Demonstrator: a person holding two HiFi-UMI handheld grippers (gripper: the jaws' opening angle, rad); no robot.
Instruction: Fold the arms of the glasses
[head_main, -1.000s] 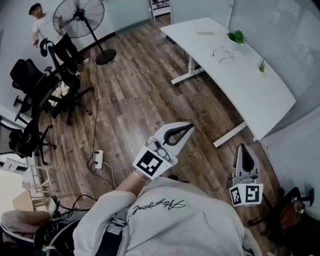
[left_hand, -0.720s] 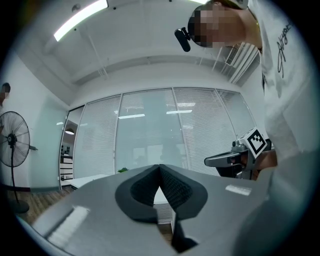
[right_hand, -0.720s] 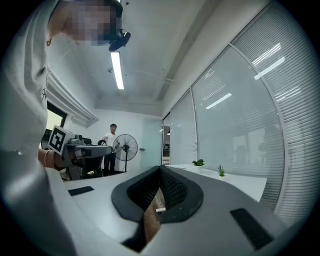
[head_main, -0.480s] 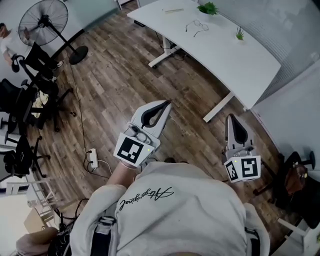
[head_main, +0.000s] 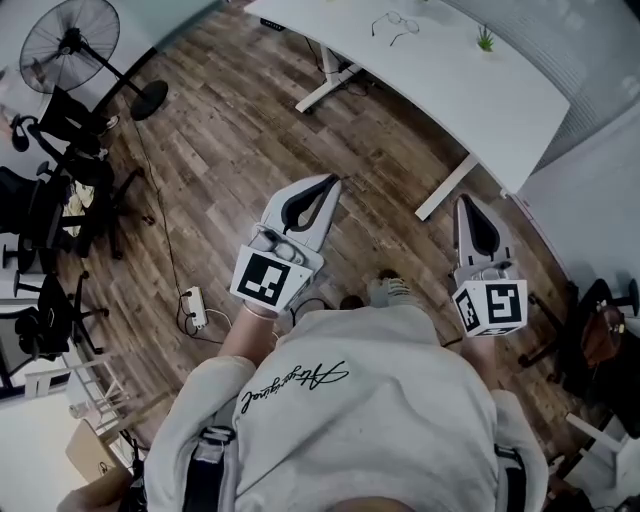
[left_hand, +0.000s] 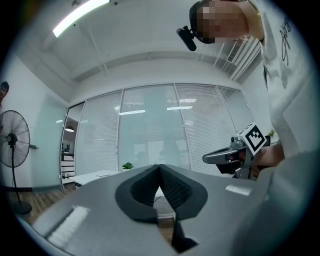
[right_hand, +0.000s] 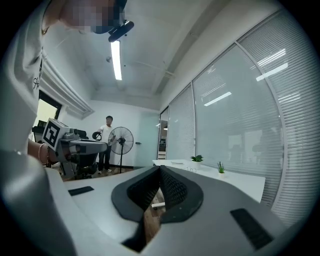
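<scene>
Left gripper (head_main: 333, 183): in your left hand, jaws pressed together at the tips, nothing between them, held out over the wood floor (head_main: 250, 130)

Right gripper (head_main: 466, 200): in your right hand, jaws likewise closed and empty, alongside the left one and well apart from it

Glasses (head_main: 394, 24): arms look unfolded, lying on the white desk (head_main: 470, 85), well ahead of both your grippers, touched by neither

Small plant (head_main: 485, 40): on the same desk, ahead of your right gripper, near the glasses

Standing fan (head_main: 70, 42): far off to the left of your left gripper

Power strip (head_main: 195, 308): on the floor, behind and left of your left gripper
</scene>
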